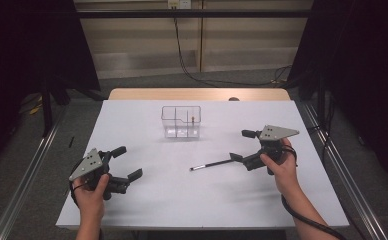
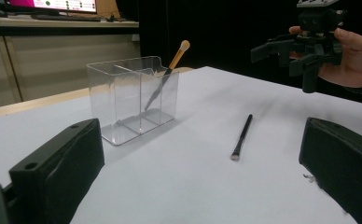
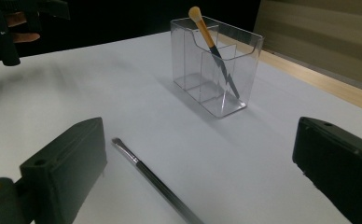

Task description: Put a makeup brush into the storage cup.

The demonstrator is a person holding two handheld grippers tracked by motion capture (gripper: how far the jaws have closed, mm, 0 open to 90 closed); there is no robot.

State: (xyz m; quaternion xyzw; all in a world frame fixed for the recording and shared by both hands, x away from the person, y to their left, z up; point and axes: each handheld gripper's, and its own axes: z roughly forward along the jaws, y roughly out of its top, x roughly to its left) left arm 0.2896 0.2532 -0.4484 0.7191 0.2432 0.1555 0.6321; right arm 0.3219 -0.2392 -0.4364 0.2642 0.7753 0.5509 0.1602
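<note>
Item: white rectangular counter (image 1: 147,200), wooden strip along far edge.

Item: clear plastic divided organiser box (image 1: 181,121), upright, toward far middle of counter. Held one slim brush with orange handle and pale tip (image 2: 177,55), leaning tilted in a compartment, tip above the rim.

Item: thin black make-up brush with silver ferrule (image 1: 211,164), lay flat on counter, nearer than the box and well apart from it. In right gripper view, lay between the two black jaws, closer to the left-hand jaw, not touched by either; bristle end pointed away from the gripper, handle ran off bottom edge.

Item: right gripper (image 1: 247,145), held in person's right hand (image 1: 280,167), grey three-cornered plate on top. Jaws wide apart, nothing clamped, set at the handle end of the black brush.

Item: left gripper (image 1: 127,162), held in left hand (image 1: 91,192) at near left of counter. Jaws wide apart, nothing between them; black brush well apart, off toward the right.
</note>
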